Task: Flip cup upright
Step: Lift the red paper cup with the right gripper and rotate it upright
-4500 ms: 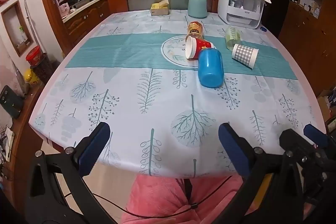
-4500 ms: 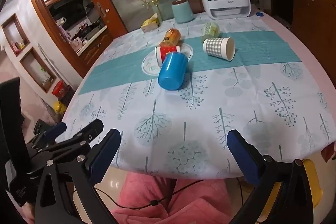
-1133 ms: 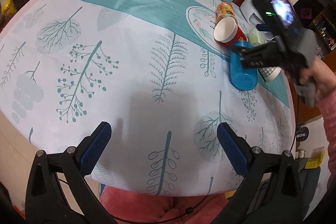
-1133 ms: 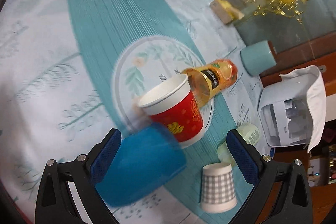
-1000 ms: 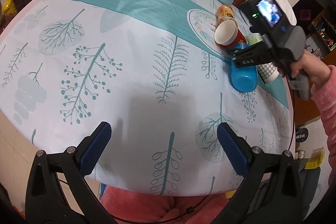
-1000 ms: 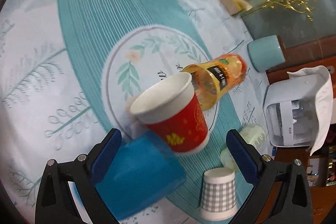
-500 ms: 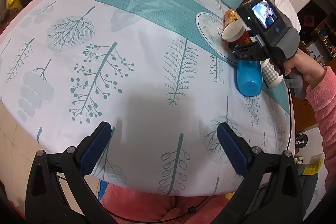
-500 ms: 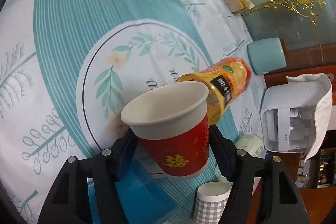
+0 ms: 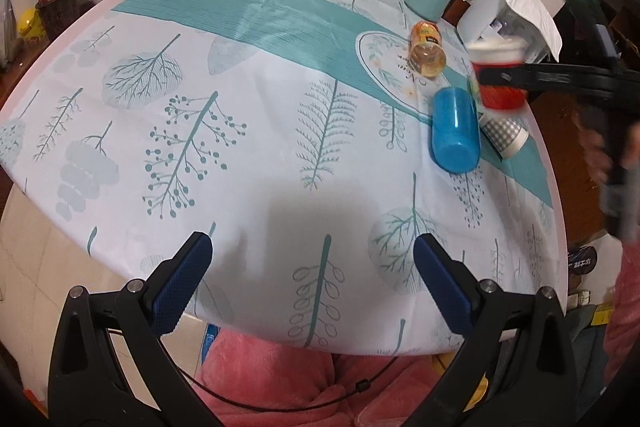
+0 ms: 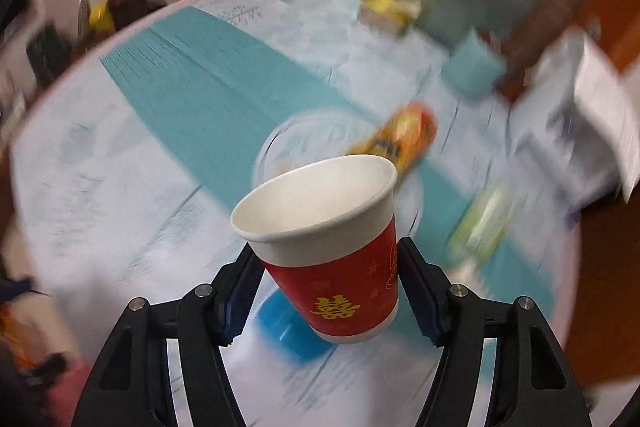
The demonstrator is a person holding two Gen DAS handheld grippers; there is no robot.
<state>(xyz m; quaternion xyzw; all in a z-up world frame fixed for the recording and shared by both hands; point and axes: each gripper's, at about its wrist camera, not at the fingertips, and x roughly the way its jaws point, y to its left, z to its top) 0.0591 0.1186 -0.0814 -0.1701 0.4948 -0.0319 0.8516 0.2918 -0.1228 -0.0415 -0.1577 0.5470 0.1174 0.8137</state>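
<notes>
- Right wrist view: right hand-held gripper (image 10: 330,279) clamps the red paper cup (image 10: 328,247), mouth up, lifted above the blue cup (image 9: 455,129) on the surface (image 9: 256,163).
- Left hand-held gripper (image 9: 312,283) gapes wide, holding nothing.

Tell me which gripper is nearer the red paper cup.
Right. The right gripper has its jaws clamped on the red paper cup, holding it off the table. The left gripper hangs open at the table's near edge, far from the cup.
</notes>
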